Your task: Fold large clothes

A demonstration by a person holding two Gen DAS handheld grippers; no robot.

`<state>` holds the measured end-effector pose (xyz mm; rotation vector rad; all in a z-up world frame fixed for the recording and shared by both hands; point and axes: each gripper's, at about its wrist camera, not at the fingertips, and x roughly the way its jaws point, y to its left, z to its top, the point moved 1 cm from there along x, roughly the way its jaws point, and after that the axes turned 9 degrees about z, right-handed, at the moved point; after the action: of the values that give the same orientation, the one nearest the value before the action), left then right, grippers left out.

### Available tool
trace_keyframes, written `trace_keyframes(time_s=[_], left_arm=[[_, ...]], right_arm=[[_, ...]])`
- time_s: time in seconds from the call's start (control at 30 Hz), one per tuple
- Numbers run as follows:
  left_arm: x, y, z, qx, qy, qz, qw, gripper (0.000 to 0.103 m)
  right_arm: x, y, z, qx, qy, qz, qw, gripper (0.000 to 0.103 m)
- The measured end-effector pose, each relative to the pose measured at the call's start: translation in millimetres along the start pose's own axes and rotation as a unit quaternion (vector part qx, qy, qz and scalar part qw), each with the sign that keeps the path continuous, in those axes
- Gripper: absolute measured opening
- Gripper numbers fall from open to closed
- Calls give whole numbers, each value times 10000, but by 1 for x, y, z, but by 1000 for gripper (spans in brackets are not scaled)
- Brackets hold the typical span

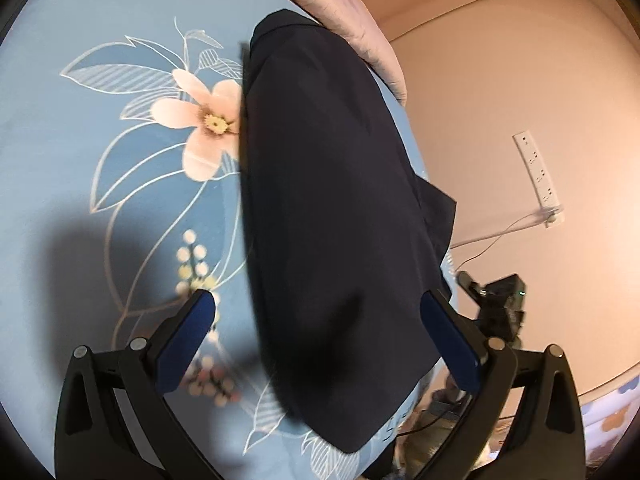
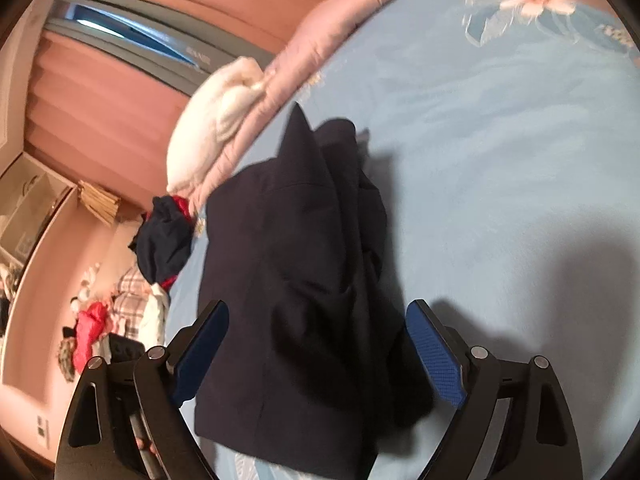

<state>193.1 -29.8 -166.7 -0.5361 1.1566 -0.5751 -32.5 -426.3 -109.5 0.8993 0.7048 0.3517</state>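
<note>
Dark navy garment (image 1: 332,208) lies on the bed sheet (image 1: 80,100), light blue with a pink flower print. In the left wrist view it runs as a long narrow band from 12 o'clock down to 6 o'clock, one long edge straight and clean on the 9 o'clock side; a loose flap sticks out at about 3 o'clock, near the bed's edge.

Left gripper (image 1: 318,344): jaws spread wide, nothing pinched. The blue pads (image 1: 184,344) stand to either side of the near end of the cloth, clear of it as far as the blur allows.

Right gripper (image 2: 318,354): jaws likewise released and wide, pads flanking the garment, no fabric clamped. From this side the garment (image 2: 296,280) looks less tidy: layers bunch and ridge up along its 1 o'clock side, a point of cloth standing up at 12 o'clock.

Beyond: pink quilt (image 2: 304,40) along the far edge of the bed, white pillow (image 2: 216,120) at 10 o'clock, a heap of other clothes (image 2: 160,240) at 9 o'clock off the bed side.

Progress, as a judgement: lengthwise folding looks done, cloth is set down and let go. Left to do: tuck the stray flap, flatten the bunched layers, then likely a crosswise fold to shorten the band. The waiting heap suggests more items remain.
</note>
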Motion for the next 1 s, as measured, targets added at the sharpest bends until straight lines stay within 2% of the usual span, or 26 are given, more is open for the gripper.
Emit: trace_keyframes(time_s=[0.17,0.27,0.5,0.77,1.0], left_arm=[[13,0,10,-58,130,-53,9999,102],[21,0,15,-93,196,-118,9997,102],[32,-4,28,-1,200,-155,9997,102],[53,-21,31,261,245,-96,9993,103],[62,-25,34,427,283,-90,9986,103]], right_arm=[[23,-11,14,125,408,208,9989,90],[34,-10,21,-9,581,146,9982,90],[55,-9,33,-193,1046,332,9938,91],[65,-6,34,-457,1252,406,9903,96],[76,-1,38,-647,1255,546,9885,97]])
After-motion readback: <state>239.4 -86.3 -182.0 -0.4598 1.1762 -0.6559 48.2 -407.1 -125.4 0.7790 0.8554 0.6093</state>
